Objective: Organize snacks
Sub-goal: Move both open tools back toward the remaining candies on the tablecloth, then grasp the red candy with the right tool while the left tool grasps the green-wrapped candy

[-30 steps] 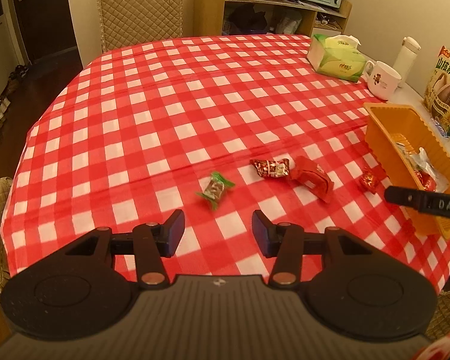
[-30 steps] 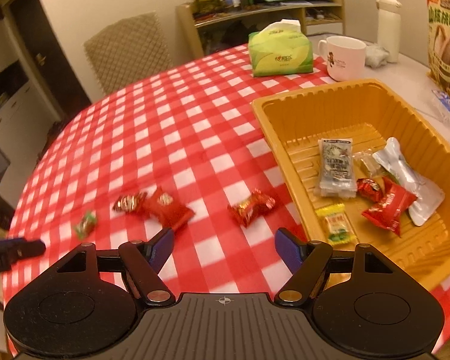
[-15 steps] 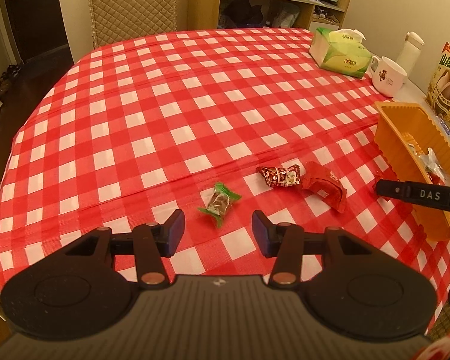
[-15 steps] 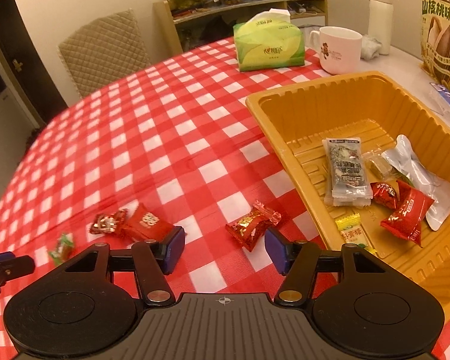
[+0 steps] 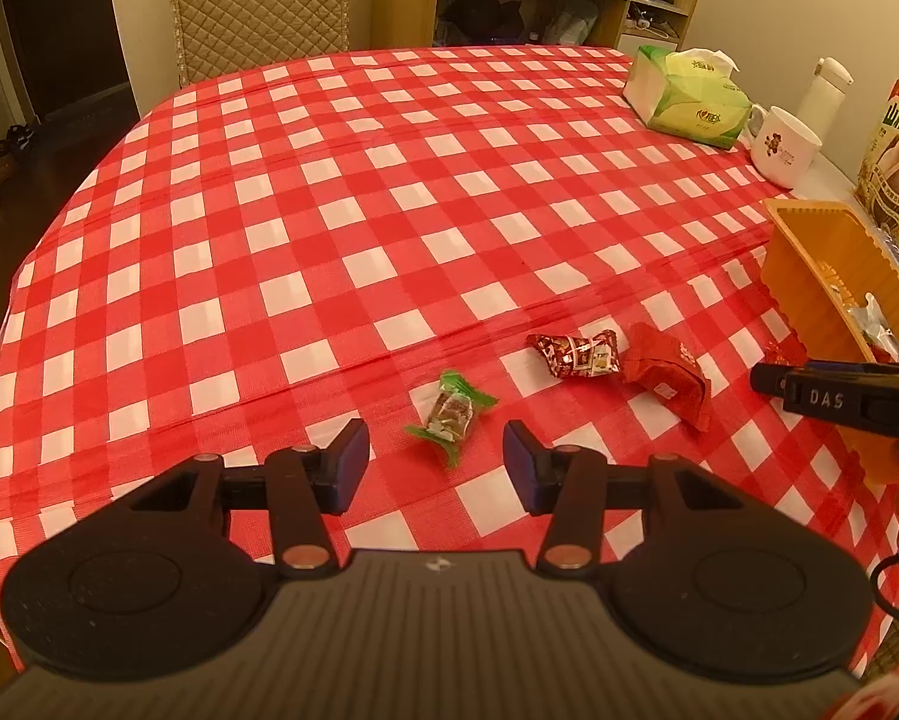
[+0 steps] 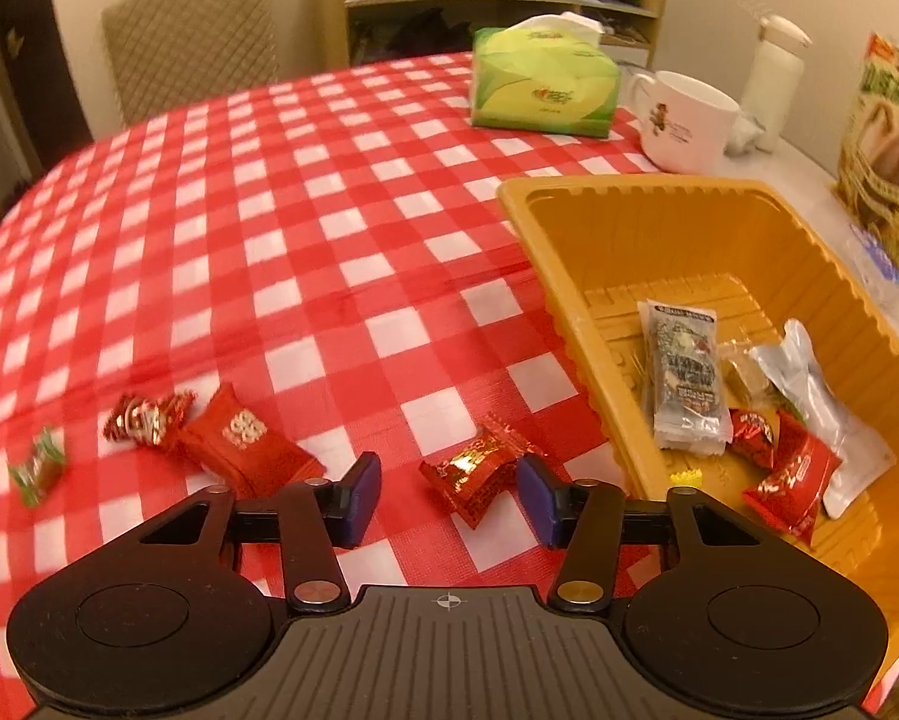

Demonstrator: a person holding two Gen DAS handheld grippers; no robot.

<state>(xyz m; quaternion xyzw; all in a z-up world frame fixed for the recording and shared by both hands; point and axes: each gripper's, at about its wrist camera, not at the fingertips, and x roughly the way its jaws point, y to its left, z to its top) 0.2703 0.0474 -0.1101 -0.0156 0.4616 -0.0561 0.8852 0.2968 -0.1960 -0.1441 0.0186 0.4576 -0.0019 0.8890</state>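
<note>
My left gripper (image 5: pixel 436 462) is open, low over the red checked tablecloth, with a green-wrapped candy (image 5: pixel 449 414) just ahead between its fingertips. A dark red candy (image 5: pixel 576 354) and a red packet (image 5: pixel 668 375) lie further right. My right gripper (image 6: pixel 448 495) is open with a shiny red candy (image 6: pixel 479 471) lying between its fingers. The orange tray (image 6: pixel 575 324) to its right holds several wrapped snacks (image 6: pixel 686 378). The red packet (image 6: pixel 242 441), dark red candy (image 6: pixel 143 417) and green candy (image 6: pixel 38 468) lie to its left.
A green tissue box (image 6: pixel 542 81), a white mug (image 6: pixel 683 120), a white bottle (image 6: pixel 773 81) and a sunflower seed bag (image 6: pixel 890 150) stand at the table's far right. A quilted chair (image 5: pixel 260 6) stands behind the table. The right gripper's finger (image 5: pixel 839 396) shows in the left view.
Both grippers have moved forward and down toward the table. The green candy now sits nearer the left fingertips, and the shiny red candy now lies between the right gripper's fingers.
</note>
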